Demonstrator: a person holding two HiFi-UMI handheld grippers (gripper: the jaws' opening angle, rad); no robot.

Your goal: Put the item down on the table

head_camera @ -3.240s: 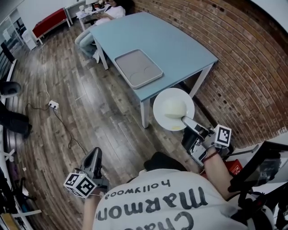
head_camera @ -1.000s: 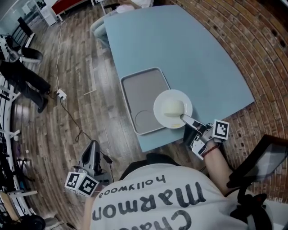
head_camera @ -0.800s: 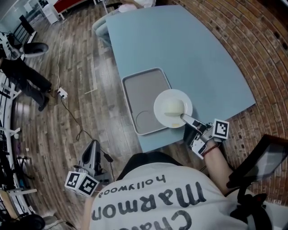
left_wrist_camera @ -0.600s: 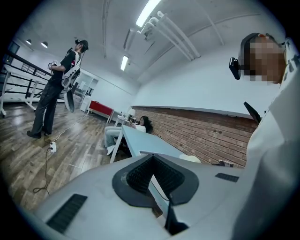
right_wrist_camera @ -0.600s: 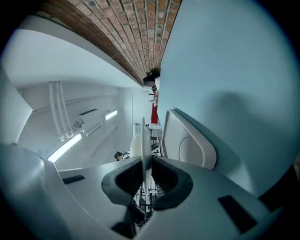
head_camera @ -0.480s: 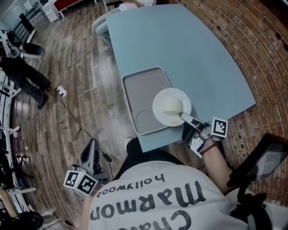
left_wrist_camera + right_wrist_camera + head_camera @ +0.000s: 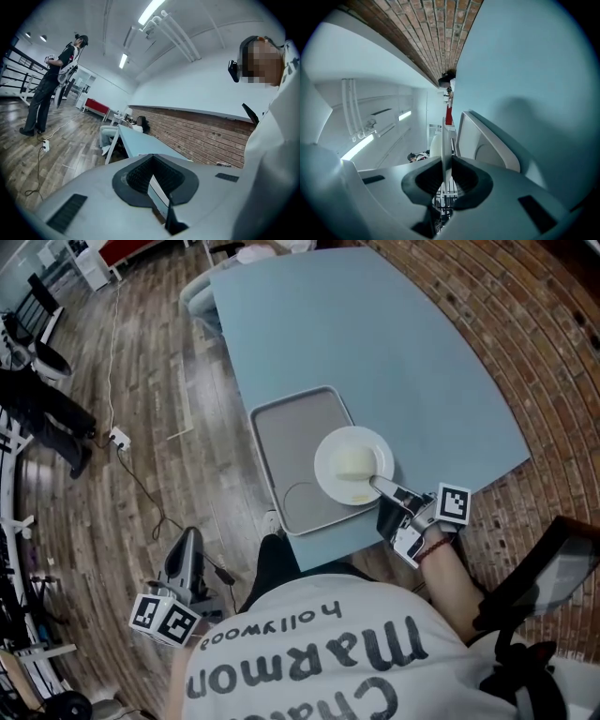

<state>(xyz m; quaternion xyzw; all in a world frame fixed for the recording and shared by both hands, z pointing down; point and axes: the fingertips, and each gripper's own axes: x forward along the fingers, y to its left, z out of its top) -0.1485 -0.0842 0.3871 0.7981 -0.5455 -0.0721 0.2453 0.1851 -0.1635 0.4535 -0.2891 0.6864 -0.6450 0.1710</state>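
Observation:
A white plate [image 7: 352, 465] with a pale lump on it hangs over the near right part of a grey tray [image 7: 295, 432] on the light blue table [image 7: 375, 343]. My right gripper [image 7: 380, 486] is shut on the plate's near rim. In the right gripper view the plate [image 7: 446, 136] shows edge-on between the pads, with the tray [image 7: 487, 140] and the table [image 7: 534, 70] beside it. Whether the plate touches the tray I cannot tell. My left gripper [image 7: 191, 542] hangs low over the wooden floor, left of the table, shut and holding nothing [image 7: 159, 197].
A brick wall [image 7: 553, 371] runs close along the table's right side. A black chair [image 7: 553, 568] stands at my right. A cable and power strip [image 7: 117, 439] lie on the floor to the left, near a standing person [image 7: 47, 409]. Someone sits at the table's far end [image 7: 258, 251].
The plate has gone from short of the table's near corner to over the tray, drifting a little left in the last second. The left gripper shifted slightly.

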